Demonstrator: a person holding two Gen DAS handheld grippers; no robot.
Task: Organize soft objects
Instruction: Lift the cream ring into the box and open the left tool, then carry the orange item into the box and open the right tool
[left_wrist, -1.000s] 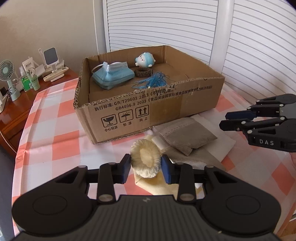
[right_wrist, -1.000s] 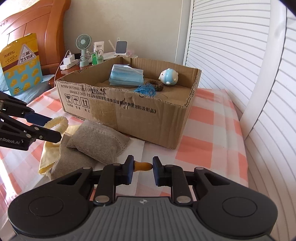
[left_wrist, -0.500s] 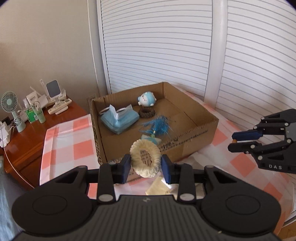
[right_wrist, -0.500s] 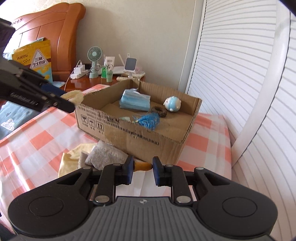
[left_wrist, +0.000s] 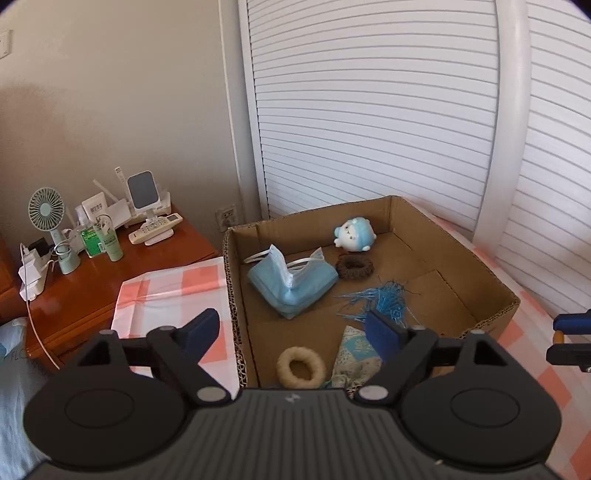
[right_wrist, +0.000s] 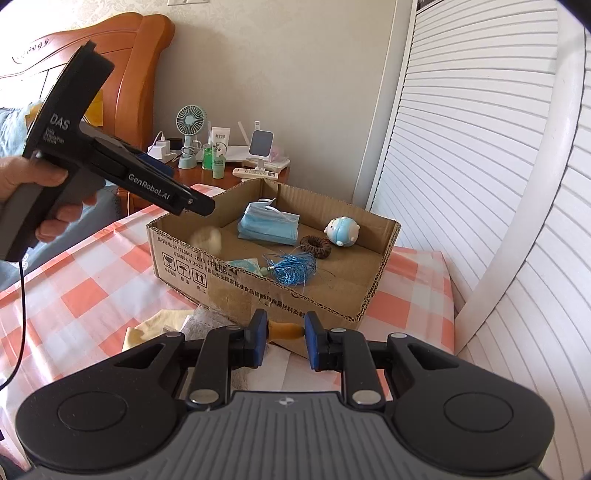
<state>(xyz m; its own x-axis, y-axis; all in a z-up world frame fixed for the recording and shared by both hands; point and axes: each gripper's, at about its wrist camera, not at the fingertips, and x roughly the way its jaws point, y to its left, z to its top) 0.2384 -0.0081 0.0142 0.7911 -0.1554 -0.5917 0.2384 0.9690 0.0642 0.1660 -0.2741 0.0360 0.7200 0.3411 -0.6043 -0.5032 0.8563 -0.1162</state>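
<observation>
My left gripper (left_wrist: 291, 325) hangs over the near corner of the cardboard box (left_wrist: 491, 284), its jaws opening with nothing between them. The cream fluffy ring (left_wrist: 301, 365) is loose beneath it inside the box, and shows blurred (right_wrist: 208, 238) in the right wrist view. My right gripper (right_wrist: 284, 332) is shut on a small orange-tan piece (right_wrist: 284, 331), in front of the box (right_wrist: 258, 291). Inside lie blue face masks (left_wrist: 291, 284), a blue plush toy (left_wrist: 354, 240), a brown scrunchie (left_wrist: 354, 267), a blue tinsel tassel (left_wrist: 384, 299) and a patterned cloth (left_wrist: 356, 354).
A yellow cloth (right_wrist: 147, 332) and pale fabric lie on the checked tablecloth (right_wrist: 85, 291) in front of the box. A wooden nightstand (left_wrist: 92, 291) with a fan, bottles and a remote stands to the left. White slatted doors (left_wrist: 369, 110) rise behind. A hand (right_wrist: 22, 177) holds the left gripper.
The left gripper rose and moved over the box, then opened and let go of the cream ring, now inside the box. The right gripper rose, still shut on its piece.
</observation>
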